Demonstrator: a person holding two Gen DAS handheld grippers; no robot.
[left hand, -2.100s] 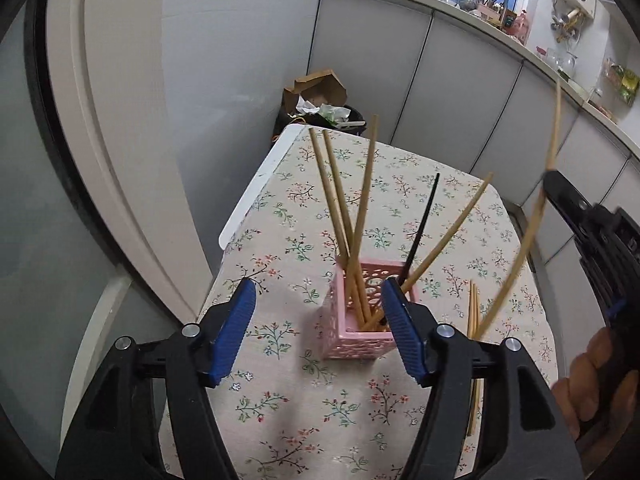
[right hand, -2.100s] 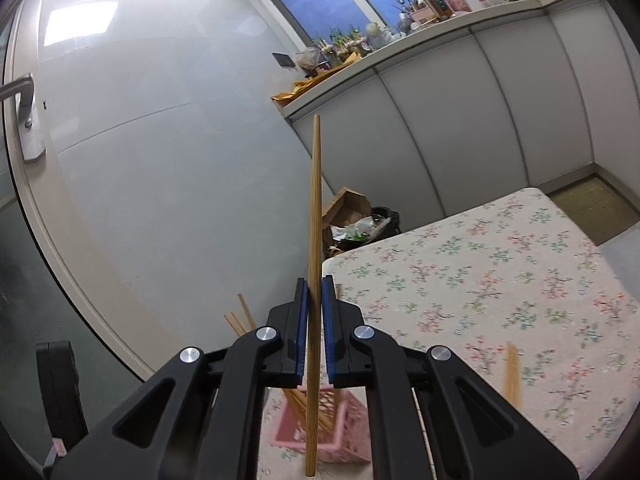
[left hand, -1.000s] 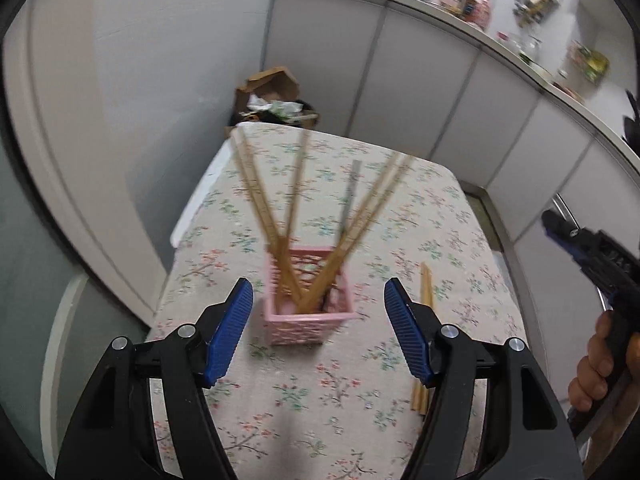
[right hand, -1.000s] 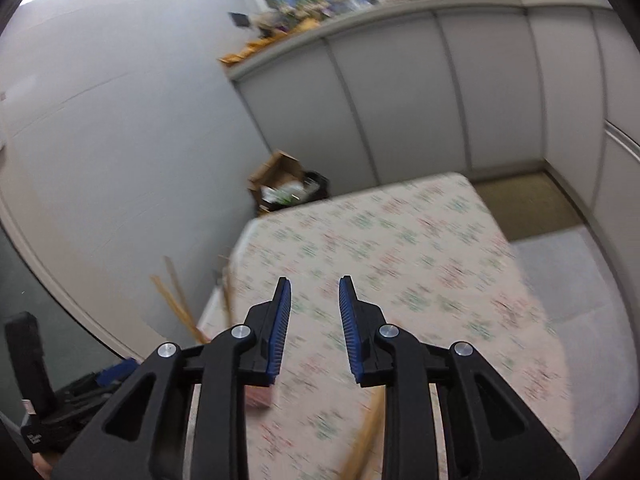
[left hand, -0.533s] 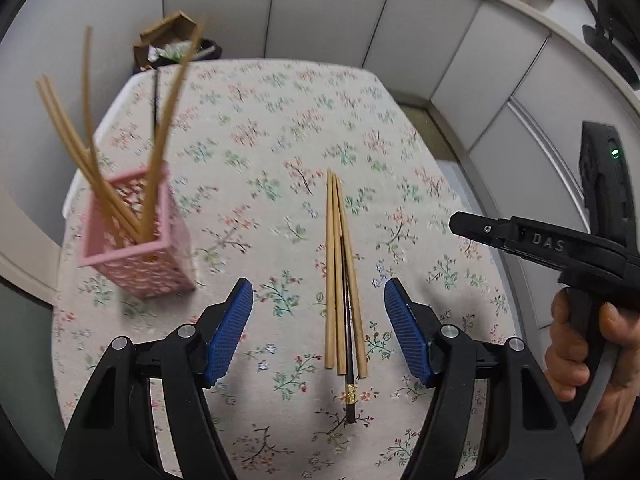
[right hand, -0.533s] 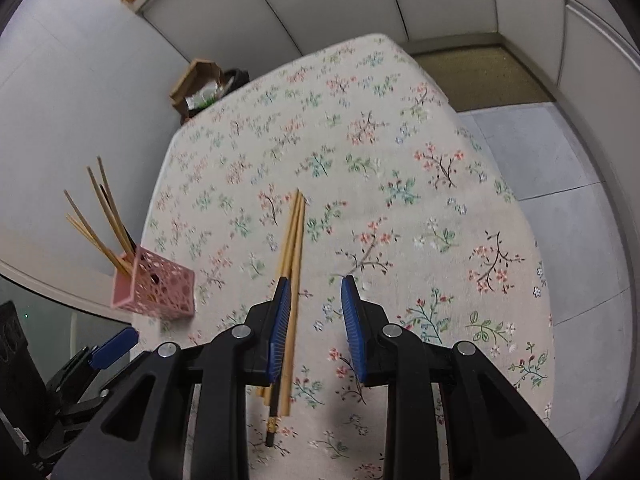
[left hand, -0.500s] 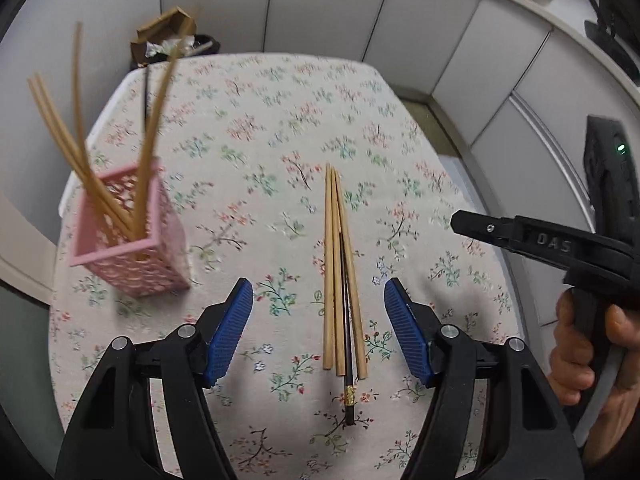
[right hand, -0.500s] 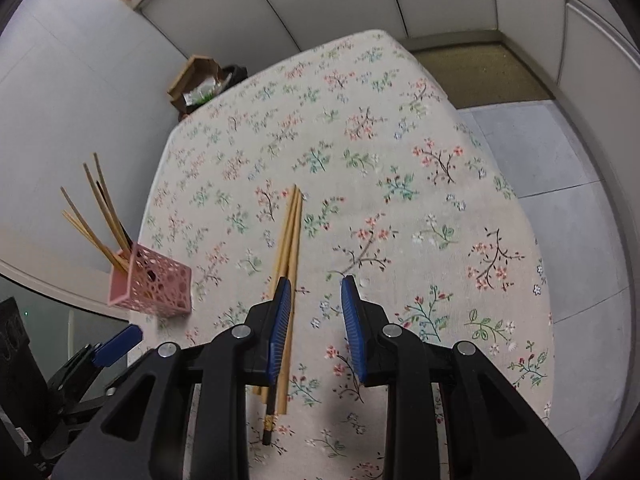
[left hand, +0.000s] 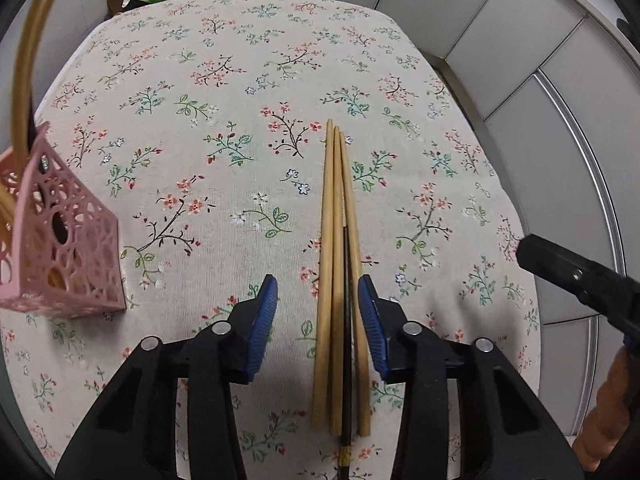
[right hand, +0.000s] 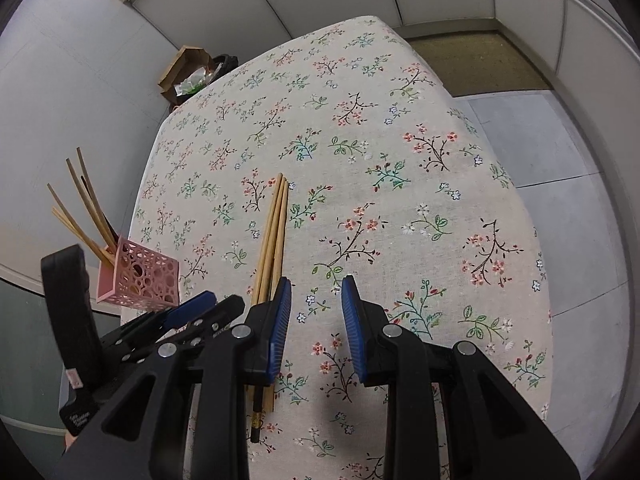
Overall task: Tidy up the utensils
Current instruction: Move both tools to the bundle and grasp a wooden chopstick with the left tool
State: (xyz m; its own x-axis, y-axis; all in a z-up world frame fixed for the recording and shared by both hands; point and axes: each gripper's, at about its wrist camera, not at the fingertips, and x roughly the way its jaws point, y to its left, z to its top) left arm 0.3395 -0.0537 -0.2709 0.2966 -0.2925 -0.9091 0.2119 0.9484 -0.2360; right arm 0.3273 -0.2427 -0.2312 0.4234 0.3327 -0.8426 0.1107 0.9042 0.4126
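A bundle of wooden chopsticks [left hand: 335, 248] with one black chopstick [left hand: 347, 320] lies lengthwise on the floral tablecloth [left hand: 224, 92]. My left gripper [left hand: 318, 320] is open, low over the cloth, its blue pads either side of the bundle without touching it. A pink lattice holder [left hand: 60, 256] with several chopsticks stands at the left. In the right wrist view the bundle [right hand: 272, 232] lies left of my right gripper [right hand: 316, 316], which is open and empty above the cloth. The pink holder [right hand: 140, 276] stands near the table's left edge.
A bin with cardboard [right hand: 188, 76] stands on the floor beyond the table's far left corner. Grey cabinet fronts [left hand: 540, 60] run along the right. The right gripper's black body [left hand: 580, 280] shows at the right of the left wrist view.
The right gripper let go of the chopstick it held upright and swung down over the table. The left gripper left the pink holder, moved right and dropped low around the lying bundle.
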